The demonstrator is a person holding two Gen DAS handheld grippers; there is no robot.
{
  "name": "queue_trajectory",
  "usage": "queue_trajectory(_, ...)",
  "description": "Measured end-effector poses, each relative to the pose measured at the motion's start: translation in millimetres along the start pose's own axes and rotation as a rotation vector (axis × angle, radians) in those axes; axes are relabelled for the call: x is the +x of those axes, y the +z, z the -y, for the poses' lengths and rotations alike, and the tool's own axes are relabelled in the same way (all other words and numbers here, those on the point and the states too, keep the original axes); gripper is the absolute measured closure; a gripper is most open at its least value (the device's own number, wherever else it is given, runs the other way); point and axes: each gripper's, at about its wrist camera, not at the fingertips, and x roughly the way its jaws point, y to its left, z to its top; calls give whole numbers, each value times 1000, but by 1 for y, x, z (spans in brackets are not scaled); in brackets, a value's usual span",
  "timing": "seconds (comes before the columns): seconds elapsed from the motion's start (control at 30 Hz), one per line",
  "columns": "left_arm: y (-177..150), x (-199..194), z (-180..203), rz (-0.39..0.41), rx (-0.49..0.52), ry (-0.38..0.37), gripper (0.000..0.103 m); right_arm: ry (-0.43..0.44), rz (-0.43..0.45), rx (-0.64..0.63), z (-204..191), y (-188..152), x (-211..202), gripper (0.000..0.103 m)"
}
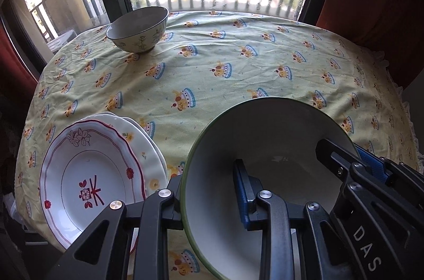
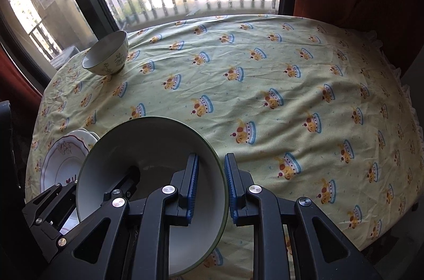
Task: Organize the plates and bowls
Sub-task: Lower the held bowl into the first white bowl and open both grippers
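A large white bowl with a green rim (image 1: 265,134) (image 2: 148,147) hangs tilted over the near part of the table, held from both sides. My left gripper (image 1: 206,174) (image 2: 79,184) is shut on its left rim, one finger inside and one outside. My right gripper (image 2: 212,160) (image 1: 349,150) is shut on the opposite rim, blue pads pressing the wall. A stack of scalloped plates (image 1: 92,174) (image 2: 63,158), the top one with red flowers, lies just left of the bowl. A small floral bowl (image 1: 139,29) (image 2: 106,54) stands at the far left corner.
The table wears a yellow-green cloth (image 1: 238,68) (image 2: 265,68) printed with cakes, with a frilled edge on the right. A window with balcony railings lies behind it, and red curtains hang at both sides.
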Motion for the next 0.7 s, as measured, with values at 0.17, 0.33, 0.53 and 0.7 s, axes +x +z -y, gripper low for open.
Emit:
queue_trajectory(0.17,-1,4,-3,-22,-16,15,76,20,-14,-5,-2,2,5,79)
queue_trajectory(0.33,-6,15,-5,-68,-28,22,77,15,-38,-24,-6,-1,14,79)
queue_trajectory(0.53,-9,25,-2,-100,-17,-6,76,-9,-33,-38,-5,-5,19,79)
queue_trajectory(0.7,-12,26,2,-84,27,24,76,-34,-33,-30,-2,-9,24,80)
